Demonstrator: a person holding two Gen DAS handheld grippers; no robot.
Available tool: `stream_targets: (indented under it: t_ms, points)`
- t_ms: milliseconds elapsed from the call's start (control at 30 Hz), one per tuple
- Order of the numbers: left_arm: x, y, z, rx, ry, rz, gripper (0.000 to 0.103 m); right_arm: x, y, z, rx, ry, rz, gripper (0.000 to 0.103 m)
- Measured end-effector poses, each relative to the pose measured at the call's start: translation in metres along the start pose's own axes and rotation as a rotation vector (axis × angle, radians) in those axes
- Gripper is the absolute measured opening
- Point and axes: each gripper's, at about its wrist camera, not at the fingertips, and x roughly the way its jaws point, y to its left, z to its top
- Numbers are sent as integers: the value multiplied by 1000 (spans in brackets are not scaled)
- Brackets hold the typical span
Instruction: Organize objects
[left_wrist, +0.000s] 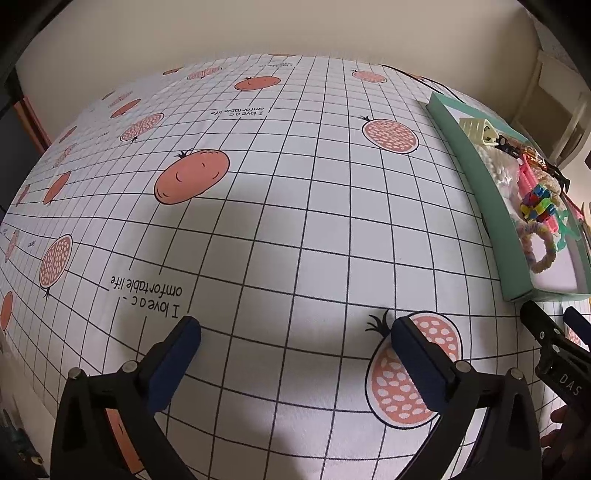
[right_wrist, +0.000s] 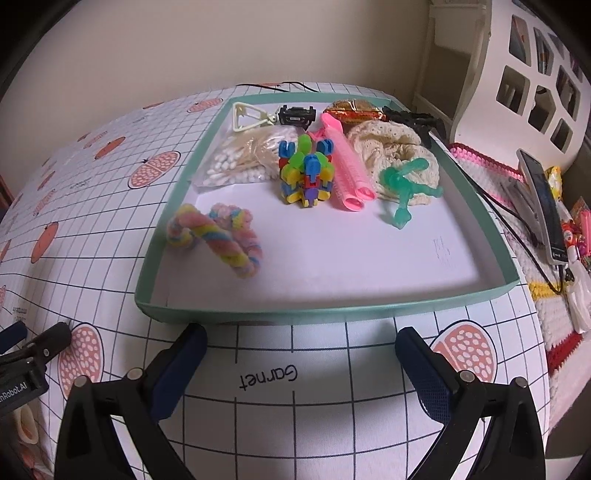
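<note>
Two pink rollers (right_wrist: 345, 162), one tray (right_wrist: 332, 308)

**Shallow green tray of small items, seen past spread fingers**

The right gripper (right_wrist: 301, 343) hangs with its jaws wide apart and empty above the grid-print tablecloth (right_wrist: 325, 406), just short of the near wall of the teal tray (right_wrist: 332, 308). Inside, a pastel twisted pipe-cleaner loop (right_wrist: 218, 240) lies at the near left. Farther back sit a bag of cotton swabs (right_wrist: 240, 162), a multicoloured block toy (right_wrist: 306, 173), pink hair rollers (right_wrist: 345, 166), a translucent green figure (right_wrist: 402, 192) on cream crochet fabric (right_wrist: 388, 144), a cream clip (right_wrist: 247, 116) and a gold-wrapped sweet (right_wrist: 354, 109). The left gripper (right_wrist: 22, 347) shows at the left edge.
</note>
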Motion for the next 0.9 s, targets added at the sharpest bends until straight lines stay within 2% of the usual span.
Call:
stream_targets:
  t_ms: [900]
  points:
    - [0,-3,-1,8,11,-3,103,-4,-1,-1,9,7,5,103]
